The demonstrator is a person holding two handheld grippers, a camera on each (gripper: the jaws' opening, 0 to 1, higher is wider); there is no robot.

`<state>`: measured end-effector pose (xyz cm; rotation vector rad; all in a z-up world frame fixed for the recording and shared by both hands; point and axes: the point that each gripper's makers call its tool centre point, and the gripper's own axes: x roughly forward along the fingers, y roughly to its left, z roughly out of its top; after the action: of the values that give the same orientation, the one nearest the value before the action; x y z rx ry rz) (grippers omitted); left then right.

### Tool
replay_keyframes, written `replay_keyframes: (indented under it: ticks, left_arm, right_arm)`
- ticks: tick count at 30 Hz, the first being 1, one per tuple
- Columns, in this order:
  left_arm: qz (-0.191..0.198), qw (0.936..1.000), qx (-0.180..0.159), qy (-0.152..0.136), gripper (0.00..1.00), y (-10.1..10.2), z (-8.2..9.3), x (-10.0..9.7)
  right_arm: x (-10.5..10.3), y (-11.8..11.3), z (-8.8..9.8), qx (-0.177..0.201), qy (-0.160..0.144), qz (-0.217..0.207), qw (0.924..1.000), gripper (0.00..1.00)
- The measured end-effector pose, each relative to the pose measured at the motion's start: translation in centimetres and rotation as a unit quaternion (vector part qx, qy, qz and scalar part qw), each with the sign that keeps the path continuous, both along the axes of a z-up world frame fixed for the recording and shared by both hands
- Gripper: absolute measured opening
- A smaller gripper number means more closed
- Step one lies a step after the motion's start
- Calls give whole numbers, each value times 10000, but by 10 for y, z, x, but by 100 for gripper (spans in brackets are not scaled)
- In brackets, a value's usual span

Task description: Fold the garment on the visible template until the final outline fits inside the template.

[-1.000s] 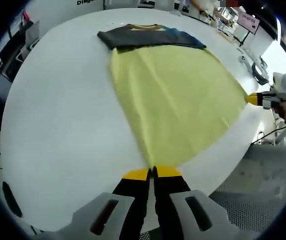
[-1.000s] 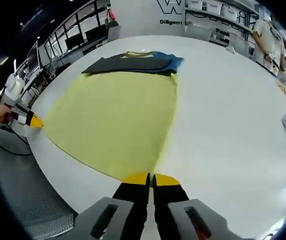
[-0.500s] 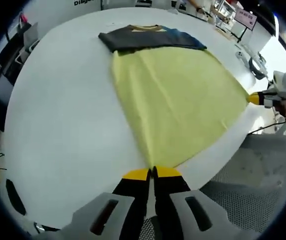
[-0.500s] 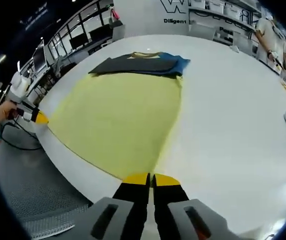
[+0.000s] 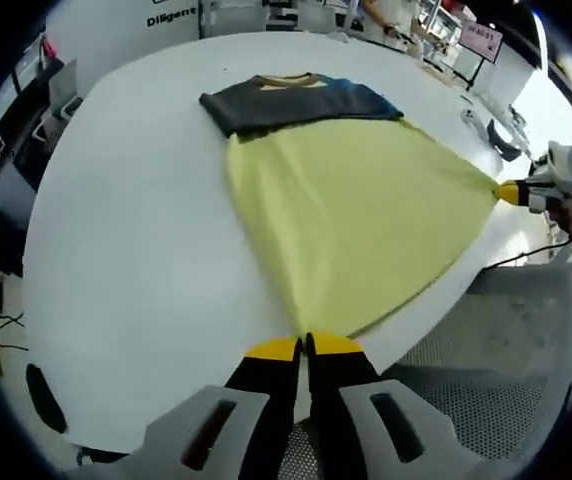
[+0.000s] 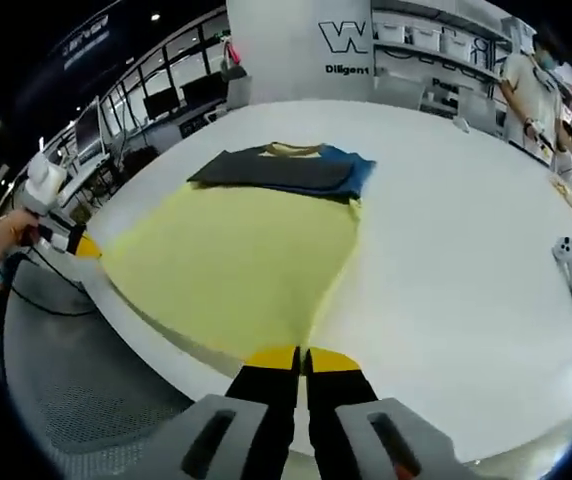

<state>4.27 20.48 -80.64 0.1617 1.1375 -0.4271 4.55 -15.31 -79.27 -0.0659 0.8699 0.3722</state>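
On the big white surface [image 5: 116,260] a yellow garment [image 5: 356,220] is spread flat, fanning out from the near edge toward the middle. Its far end touches or slightly overlaps a folded dark grey and blue shirt [image 5: 296,98] that sits further in, closer to the far edge.

Left claw [image 5: 304,348] has its yellow-tipped jaws pressed together right on the garment's near corner, at the edge of the surface, so it's pinching the cloth there. Over on the right side of the left gripper view you can see the other claw [image 5: 511,193] held in a hand [image 5: 571,215], clamped on the garment's opposite corner where the fabric pulls to a point just past the edge of the surface.

Right gripper view tells the same story mirrored: right claw [image 6: 304,358] closed on the yellow garment [image 6: 236,265] at the near edge, and the left claw [image 6: 84,247] at the far left gripping its own corner. The folded shirt [image 6: 281,170] lies beyond the garment. Some small gadgets [image 6: 566,255] sit near the right edge of the surface [image 6: 466,240], maybe a phone, too blurry to say. A person [image 6: 531,85] stands in the background.
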Motion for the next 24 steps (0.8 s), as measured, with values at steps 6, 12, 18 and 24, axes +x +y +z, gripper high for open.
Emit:
replay_keyframes:
  ticks: [6,12,18,24]
  left_arm:
    - [11,9999,-33,152,7,4,9,-8]
    - [-17,9993,-127,357,7,3,19,-26]
    - [-13,9990,-241,374,7,3,43,-32]
    - [76,9993,-237,268,7,5,59,-19]
  right_arm:
    - [-7,5,16,-116,94,244,9996,0]
    - [-17,8,28,-210,143,395,9989,0]
    - [-18,11,43,-324,89,468,9983,0]
    - [-10,10,58,-425,11,485,9979,0]
